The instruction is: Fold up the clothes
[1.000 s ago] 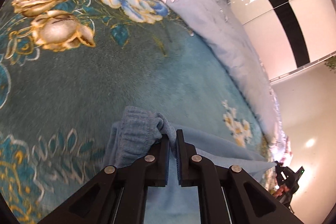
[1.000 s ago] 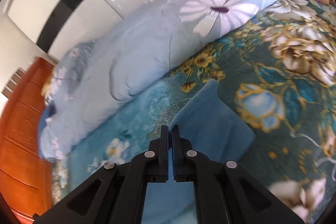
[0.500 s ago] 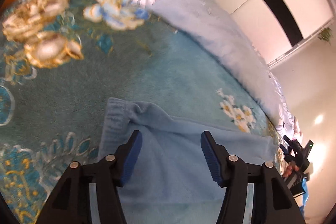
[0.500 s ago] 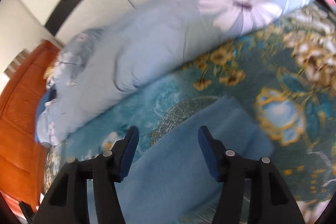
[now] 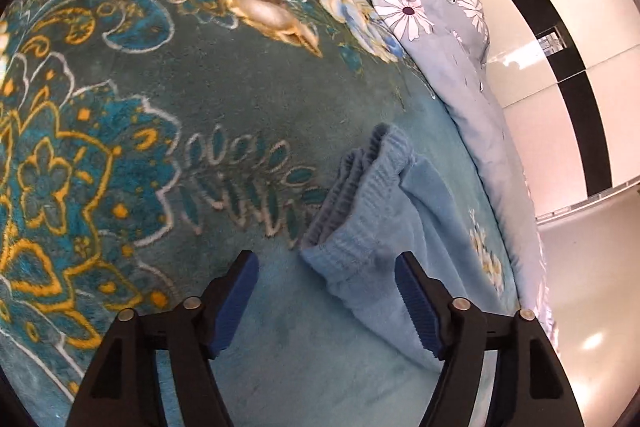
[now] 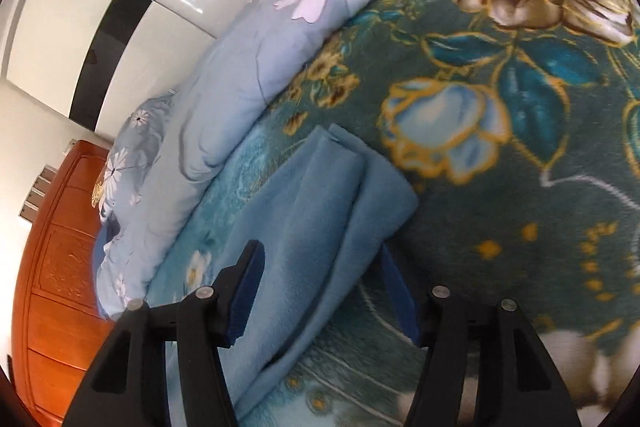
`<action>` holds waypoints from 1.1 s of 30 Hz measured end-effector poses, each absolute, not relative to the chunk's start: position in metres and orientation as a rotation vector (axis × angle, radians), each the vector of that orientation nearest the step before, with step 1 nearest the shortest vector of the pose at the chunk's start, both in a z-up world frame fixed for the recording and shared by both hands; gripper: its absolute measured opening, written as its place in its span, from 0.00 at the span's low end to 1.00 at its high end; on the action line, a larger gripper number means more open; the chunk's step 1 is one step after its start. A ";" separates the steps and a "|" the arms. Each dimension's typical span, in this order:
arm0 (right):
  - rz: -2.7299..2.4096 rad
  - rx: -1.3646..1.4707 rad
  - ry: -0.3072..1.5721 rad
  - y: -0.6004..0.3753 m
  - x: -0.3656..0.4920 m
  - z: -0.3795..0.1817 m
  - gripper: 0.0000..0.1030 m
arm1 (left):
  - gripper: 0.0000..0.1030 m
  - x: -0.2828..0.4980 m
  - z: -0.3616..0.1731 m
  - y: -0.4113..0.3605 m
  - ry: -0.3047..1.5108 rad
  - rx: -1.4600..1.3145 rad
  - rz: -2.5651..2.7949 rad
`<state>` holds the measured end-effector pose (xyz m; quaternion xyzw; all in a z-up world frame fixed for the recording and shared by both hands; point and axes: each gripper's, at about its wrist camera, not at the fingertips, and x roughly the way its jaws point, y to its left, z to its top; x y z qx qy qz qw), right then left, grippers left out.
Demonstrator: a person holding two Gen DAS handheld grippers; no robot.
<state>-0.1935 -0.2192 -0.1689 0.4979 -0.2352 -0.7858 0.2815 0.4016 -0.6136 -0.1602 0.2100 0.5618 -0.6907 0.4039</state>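
Quilt (image 6: pixel 224 107) beside folded garment (image 6: pixel 320 211); left hand-held gripper (image 5: pixel 326 301) opening, right hand-held gripper (image 6: pixel 320 291) wide, both unladen.

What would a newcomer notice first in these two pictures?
First comes the teal blanket with big gold flowers, which covers the bed. A folded light blue garment lies on it, its ribbed band just ahead of the left gripper, whose jaws are opening. The right gripper stands open over the garment's other end, and a pale blue daisy-print quilt is bunched along the far edge.
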 end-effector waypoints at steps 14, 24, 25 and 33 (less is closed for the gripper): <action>-2.150 1.194 -0.561 -0.218 -0.169 -0.122 0.09 | 0.18 0.377 -0.151 -0.627 1.482 0.352 -1.752; -2.152 1.288 -0.618 -0.112 -0.088 -0.134 0.09 | 0.18 0.430 -0.139 -0.604 1.454 0.448 -1.877; -2.139 1.336 -0.638 -0.104 -0.084 -0.147 0.09 | 0.18 0.434 -0.149 -0.602 1.455 0.487 -1.858; -2.109 1.398 -0.770 -0.085 -0.073 -0.180 0.09 | 0.23 0.453 -0.177 -0.588 1.515 0.497 -1.829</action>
